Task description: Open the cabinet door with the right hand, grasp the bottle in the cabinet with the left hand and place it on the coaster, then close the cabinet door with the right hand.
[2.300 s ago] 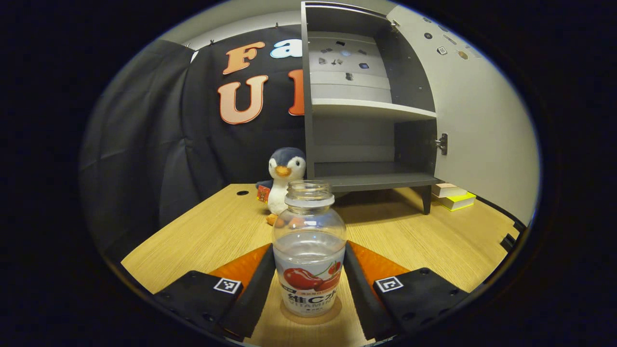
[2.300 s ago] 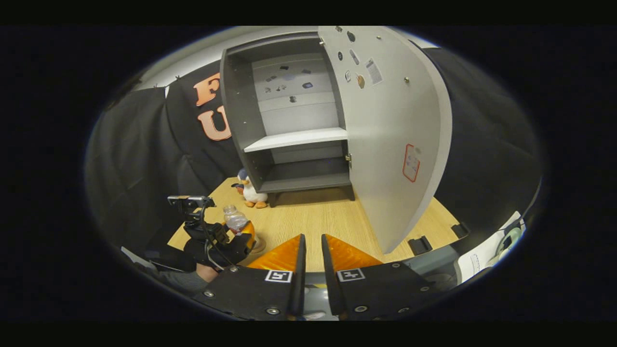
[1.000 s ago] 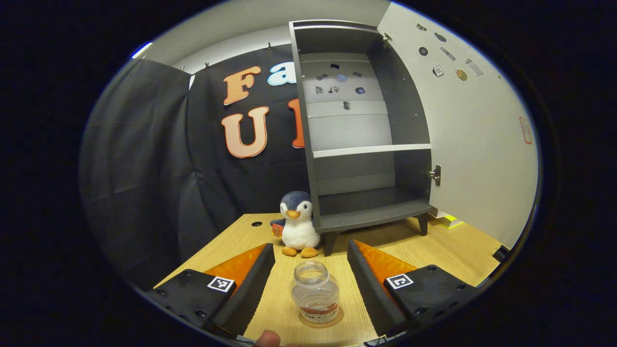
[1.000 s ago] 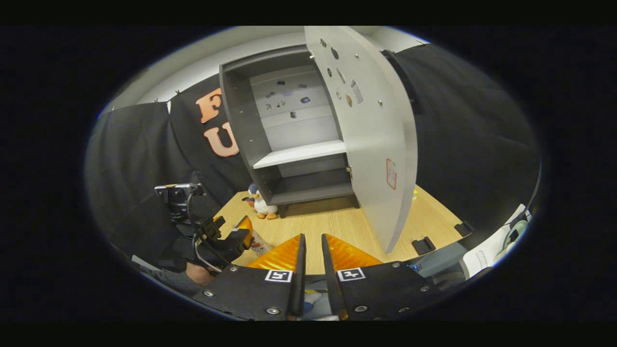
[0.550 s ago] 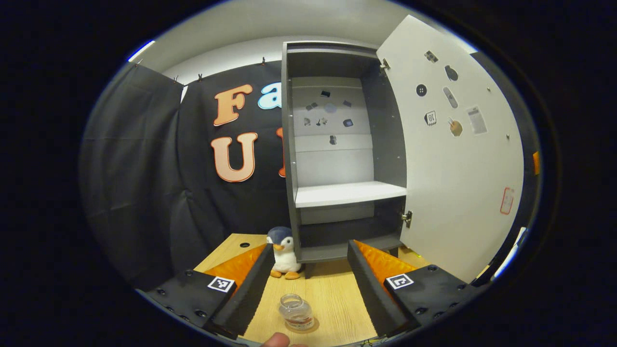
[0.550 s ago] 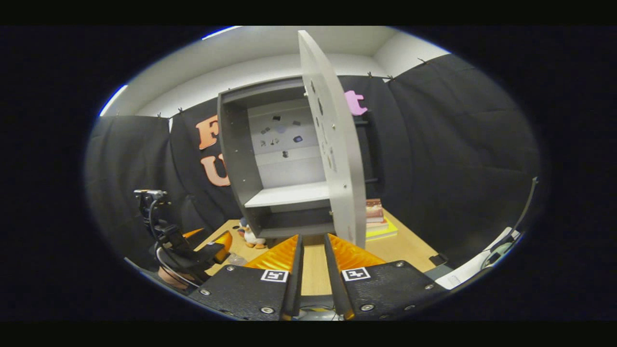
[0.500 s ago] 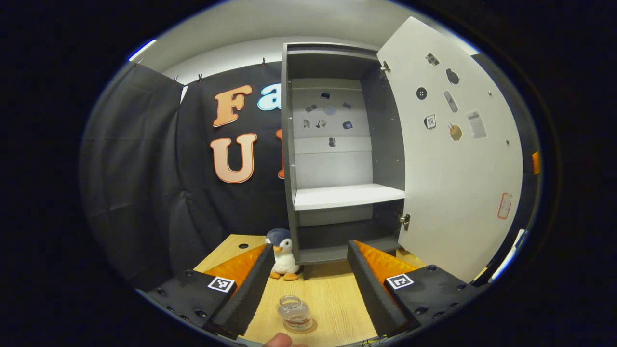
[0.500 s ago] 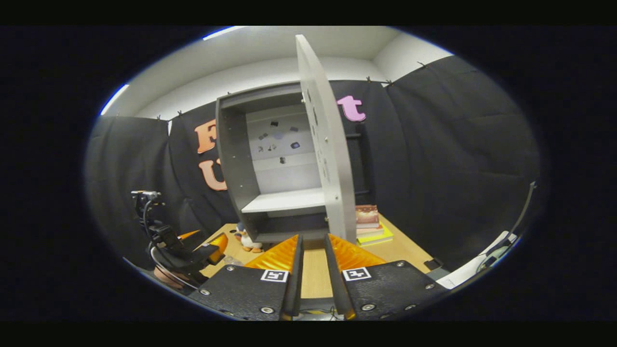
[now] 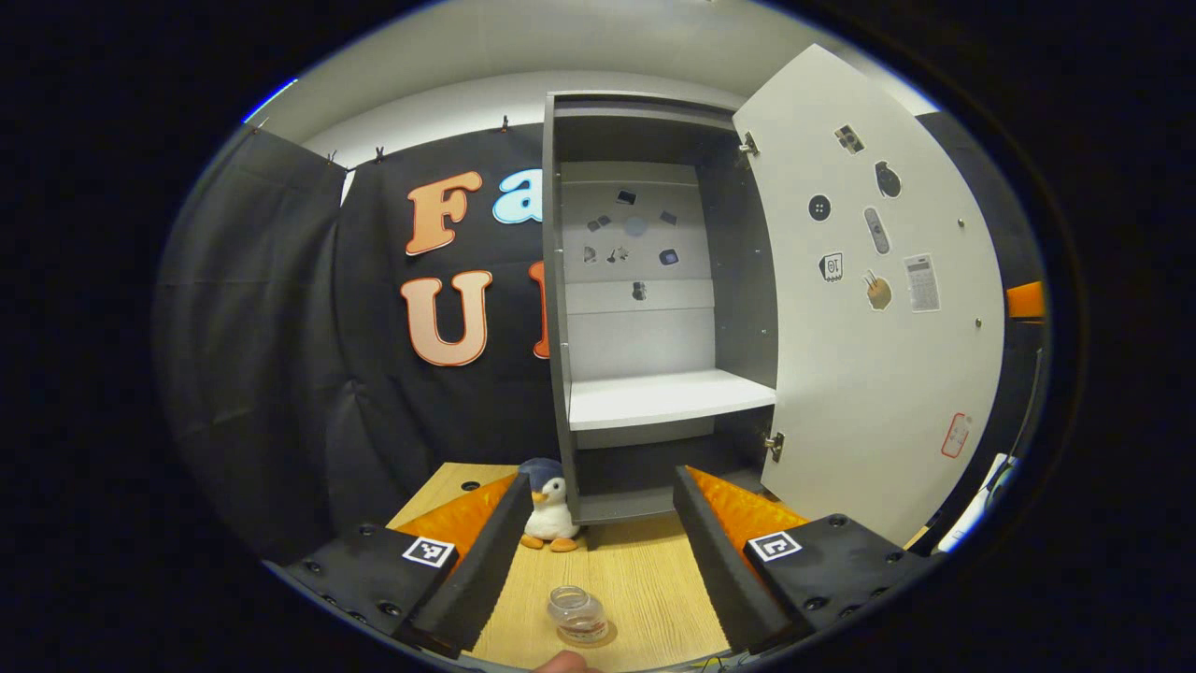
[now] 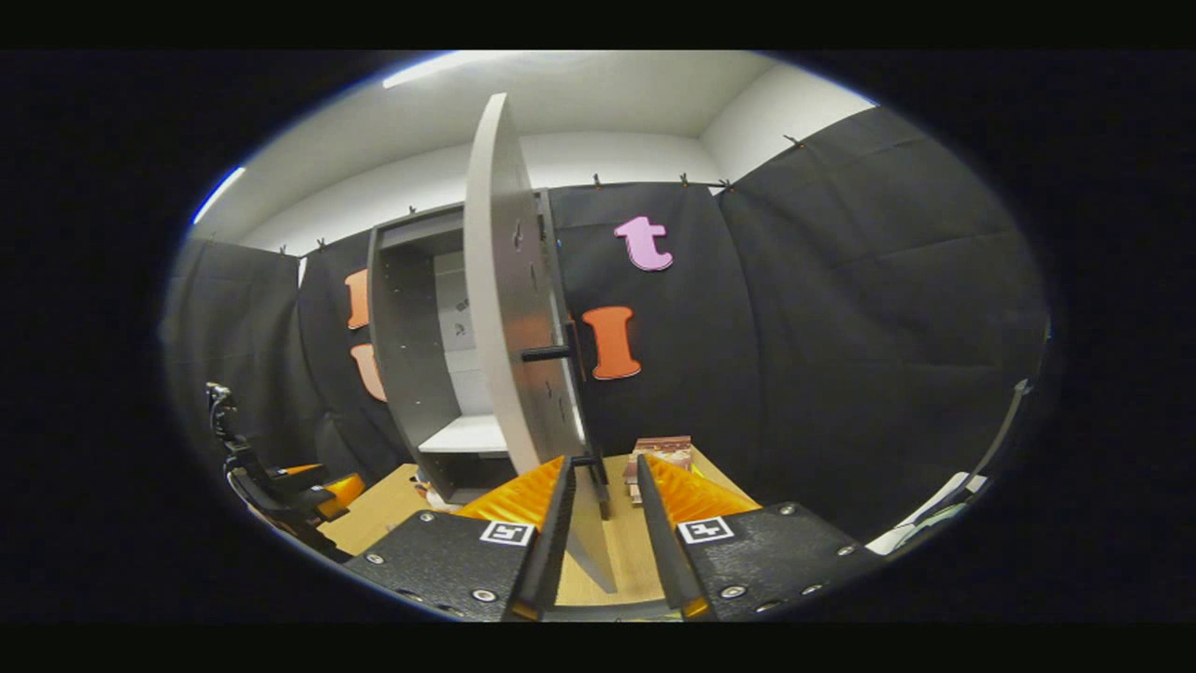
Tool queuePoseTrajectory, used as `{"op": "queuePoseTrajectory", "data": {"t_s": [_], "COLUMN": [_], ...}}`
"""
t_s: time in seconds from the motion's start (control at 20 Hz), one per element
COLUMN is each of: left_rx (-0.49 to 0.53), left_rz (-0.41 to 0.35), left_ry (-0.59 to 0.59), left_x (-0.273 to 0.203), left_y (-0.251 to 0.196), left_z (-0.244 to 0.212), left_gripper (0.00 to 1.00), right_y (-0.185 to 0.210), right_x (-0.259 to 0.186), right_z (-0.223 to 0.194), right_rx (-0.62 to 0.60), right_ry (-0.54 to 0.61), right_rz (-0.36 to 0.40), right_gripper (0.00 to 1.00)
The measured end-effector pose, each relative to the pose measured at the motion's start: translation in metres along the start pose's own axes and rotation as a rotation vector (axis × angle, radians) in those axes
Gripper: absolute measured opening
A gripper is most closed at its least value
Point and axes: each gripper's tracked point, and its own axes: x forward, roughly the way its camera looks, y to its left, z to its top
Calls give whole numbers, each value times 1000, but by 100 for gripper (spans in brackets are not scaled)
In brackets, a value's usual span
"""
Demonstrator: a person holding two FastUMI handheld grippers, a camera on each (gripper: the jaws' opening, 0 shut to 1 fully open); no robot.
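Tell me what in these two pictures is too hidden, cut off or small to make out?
- Bottle, left gripper view: small and low; its label and the coaster under it cannot be made out.
- Cabinet door, right gripper view: seen edge-on, its lower edge runs between the right gripper jaws; contact cannot be told.
- Penguin toy, left gripper view: partly behind a finger of the left gripper.
- Stickers on the cabinet back wall: too small to identify.

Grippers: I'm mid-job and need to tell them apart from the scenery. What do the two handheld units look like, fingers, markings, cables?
Both match: the left gripper and right gripper have black bolted bodies, each finger block bearing a white square black-patterned tag, and orange ribbed fingers with dark inner pads. Seen from the right gripper view, the left unit carries a black stalk-mounted device and looping black cables.
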Motion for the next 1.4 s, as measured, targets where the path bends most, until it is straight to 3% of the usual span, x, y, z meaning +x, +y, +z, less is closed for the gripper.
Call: {"op": "queuePoseTrajectory", "data": {"t_s": [0.1,0.15,0.2,0.3,0.35,0.4,0.45,0.5,0.55,1.05,1.1,1.15,1.2,1.25,1.3,1.35,1.4], "left_rx": [1,0,-2,-2,-5,-6,-6,-8,-8,-1,-2,-6,-12,-16,-18,-15,-13], "left_rz": [16,23,29,46,53,63,69,69,71,93,98,106,115,122,127,132,144], "left_ry": [14,20,26,45,46,44,41,36,32,50,54,52,53,57,60,62,64], "left_x": [-5,-6,-8,-11,-12,-13,-13,-12,-11,-5,-3,-1,1,2,4,7,6], "left_y": [10,14,18,28,31,35,39,41,42,73,79,87,94,102,109,117,127], "left_z": [-4,-5,-7,-10,-10,-8,-7,-5,-5,-10,-12,-12,-13,-14,-16,-18,-20], "left_gripper": [99,99,98,98,98,99,98,98,98,98,96,99,98,99,99,99,98], "right_y": [-2,-2,-2,1,1,4,8,10,14,110,119,128,143,152,161,171,182], "right_x": [8,14,19,26,25,24,24,23,21,28,31,34,36,39,40,42,46], "right_z": [-5,-9,-13,-19,-19,-17,-15,-14,-14,-32,-34,-35,-34,-36,-37,-40,-41], "right_rx": [16,17,12,8,-1,-14,-34,-57,-80,-54,-43,-38,-36,-33,-26,-21,-21], "right_ry": [21,23,32,44,39,30,20,10,4,36,38,38,36,37,39,41,36], "right_rz": [11,14,19,22,26,26,23,18,20,206,218,232,246,256,264,274,287], "right_gripper": [47,42,52,55,65,66,48,47,57,55,64,55,56,65,57,57,66]}}
